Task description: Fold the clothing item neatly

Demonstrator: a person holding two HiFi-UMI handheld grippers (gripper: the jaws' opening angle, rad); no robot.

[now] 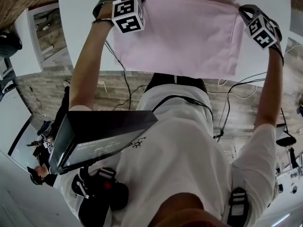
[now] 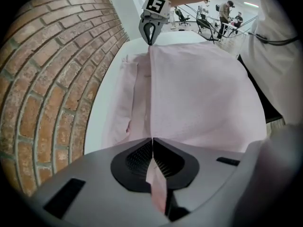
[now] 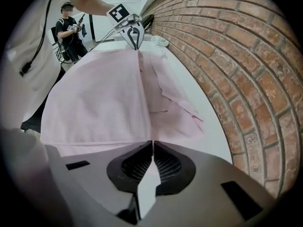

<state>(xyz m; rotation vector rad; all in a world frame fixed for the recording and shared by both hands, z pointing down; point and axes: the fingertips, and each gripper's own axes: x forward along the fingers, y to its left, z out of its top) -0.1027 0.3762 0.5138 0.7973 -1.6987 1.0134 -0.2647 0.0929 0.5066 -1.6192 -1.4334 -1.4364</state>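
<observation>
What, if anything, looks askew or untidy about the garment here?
The pink garment lies rumpled along the brick wall, beyond the edge held taut between the left gripper and right gripper, which both clamp it. Nothing else stands out.

You have no words or numbers to read here. The cube on your left gripper and the one on your right gripper carry only black-and-white square patterns. The greenish print on the dark box at your chest is too blurred to read.
</observation>
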